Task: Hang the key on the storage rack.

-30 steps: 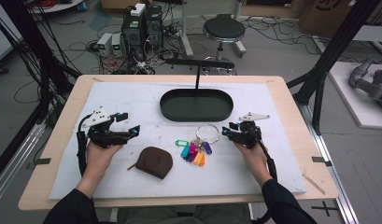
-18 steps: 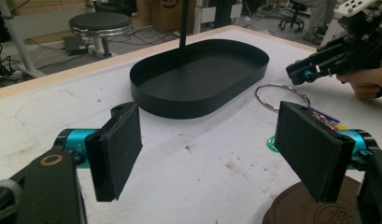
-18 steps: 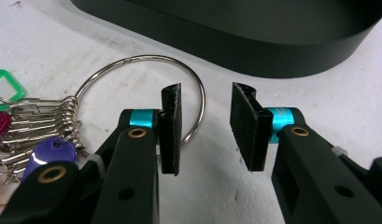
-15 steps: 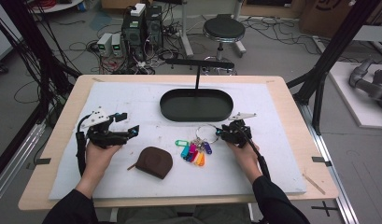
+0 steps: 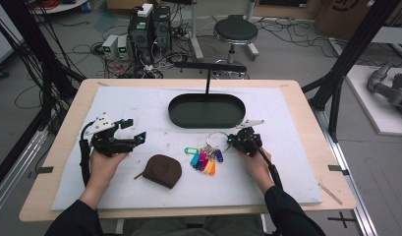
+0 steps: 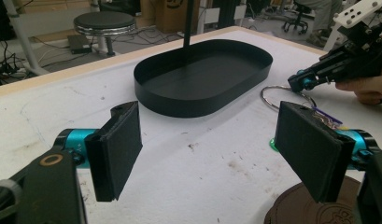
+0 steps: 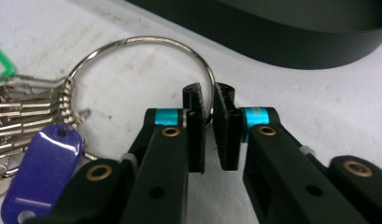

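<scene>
Steel key ring [image 7: 137, 60]: one, nipped by right tool [image 7: 208, 100] | left tool [image 6: 216, 154]: wide, empty | pouch [image 5: 162, 170]: one

In my right gripper view the key ring [image 7: 132, 44] slips out of sight between my pads at about five o'clock on its loop, and the purple tag [image 7: 41, 163] and green tag [image 7: 2, 65] are cut by the left edge. In my left gripper view the brown pouch [image 6: 310, 207] is cropped at five o'clock, half behind my pad. From the high view, the keys [image 5: 204, 158] are too small to count.
</scene>
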Available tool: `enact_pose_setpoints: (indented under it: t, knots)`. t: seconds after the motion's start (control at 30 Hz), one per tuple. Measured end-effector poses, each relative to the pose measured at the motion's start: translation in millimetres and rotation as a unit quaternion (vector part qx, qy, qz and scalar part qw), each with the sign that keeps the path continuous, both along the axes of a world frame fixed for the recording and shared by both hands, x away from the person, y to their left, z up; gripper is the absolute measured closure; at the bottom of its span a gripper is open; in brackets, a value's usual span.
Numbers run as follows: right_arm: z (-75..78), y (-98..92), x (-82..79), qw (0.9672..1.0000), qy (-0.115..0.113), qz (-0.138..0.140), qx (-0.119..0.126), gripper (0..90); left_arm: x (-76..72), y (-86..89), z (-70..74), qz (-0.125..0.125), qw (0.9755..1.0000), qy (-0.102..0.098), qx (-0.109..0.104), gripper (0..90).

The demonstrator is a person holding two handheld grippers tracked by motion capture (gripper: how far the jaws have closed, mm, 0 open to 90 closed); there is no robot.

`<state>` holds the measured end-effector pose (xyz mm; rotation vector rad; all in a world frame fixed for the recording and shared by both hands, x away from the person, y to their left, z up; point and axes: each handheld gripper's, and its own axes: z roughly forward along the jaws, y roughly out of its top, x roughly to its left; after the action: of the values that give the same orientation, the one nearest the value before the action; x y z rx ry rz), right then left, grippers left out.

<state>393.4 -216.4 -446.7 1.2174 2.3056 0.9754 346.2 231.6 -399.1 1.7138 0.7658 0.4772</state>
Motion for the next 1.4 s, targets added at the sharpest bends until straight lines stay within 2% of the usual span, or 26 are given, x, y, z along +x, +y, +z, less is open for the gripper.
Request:
enact_pose_setpoints:
  t: [0.07, 0.1, 0.17, 0.27, 0.3, 0.4, 0.53, 0.63, 0.9, 1.1, 1.2, 1.23, 1.3, 1.33, 1.37, 1.4]
  knots:
    - [0.2, -1.7, 0.3, 1.0000, 0.003, -0.005, 0.008, 86.8, -0.3, 0.5, 0.0, 0.000, 1.0000, 0.001, 0.000, 23.0]
    - [1.0, -3.0, -0.1, 0.9998, -0.002, -0.006, 0.017, 90.0, -0.5, 0.7, -0.1, 0.001, 1.0000, 0.001, 0.000, 23.0]
    - [3.3, -5.1, -0.5, 0.9994, -0.001, -0.009, 0.035, 90.0, -0.6, 0.9, -0.3, 0.001, 1.0000, 0.001, -0.002, 23.0]
    - [1.1, -3.8, -0.7, 0.9996, 0.006, -0.006, 0.028, 90.0, -0.7, 1.0, -0.4, 0.001, 1.0000, 0.001, -0.003, 23.0]
    - [0.4, -3.7, -1.0, 0.9994, 0.007, -0.008, 0.033, 90.0, -0.7, 1.0, -0.4, 0.001, 1.0000, 0.001, -0.003, 23.0]
    - [0.7, -0.6, -2.0, 0.9997, -0.001, -0.015, 0.021, 79.9, -0.8, 0.8, -0.4, 0.001, 1.0000, 0.000, -0.003, 23.0]
    - [-0.8, 2.5, -0.9, 0.9999, 0.001, -0.017, -0.002, 80.1, -0.5, 0.7, -1.1, 0.001, 1.0000, 0.003, -0.001, 23.0]
    - [-0.7, 3.3, -0.5, 0.9999, 0.001, -0.015, -0.006, 82.6, -0.7, 0.4, -1.3, 0.000, 1.0000, 0.003, -0.002, 23.0]
    - [-0.4, 0.0, 1.1, 0.9998, 0.002, -0.019, 0.005, 87.9, -2.8, 1.8, -1.1, 0.001, 1.0000, 0.002, -0.002, 23.0]
    - [2.2, -2.1, 0.6, 0.9995, -0.002, -0.019, 0.026, 88.2, -3.2, 5.2, -1.3, 0.006, 1.0000, 0.002, -0.006, 23.0]
    - [7.2, -3.4, -1.8, 0.9983, -0.010, -0.014, 0.055, 88.2, -3.3, 5.4, -1.2, 0.005, 1.0000, 0.001, -0.006, 23.0]
    - [7.2, -3.4, -1.8, 0.9983, -0.010, -0.014, 0.055, 88.2, -3.3, 5.4, -1.2, 0.005, 1.0000, 0.001, -0.006, 23.0]
    - [12.1, -6.2, -3.9, 0.9960, -0.014, -0.007, 0.088, 88.2, -3.4, 5.0, -1.1, 0.004, 1.0000, 0.000, -0.006, 23.0]
    - [12.1, -6.2, -3.9, 0.9960, -0.014, -0.007, 0.088, 88.2, -3.4, 4.9, -1.1, 0.004, 1.0000, 0.000, -0.006, 23.0]
    - [14.8, -7.7, -5.5, 0.9935, -0.011, 0.000, 0.113, 88.1, -3.4, 4.8, -1.0, 0.004, 1.0000, 0.000, -0.006, 23.0]
    - [16.2, -7.8, -6.5, 0.9920, -0.010, 0.003, 0.126, 88.1, -3.4, 4.8, -1.1, 0.004, 1.0000, 0.000, -0.006, 23.0]
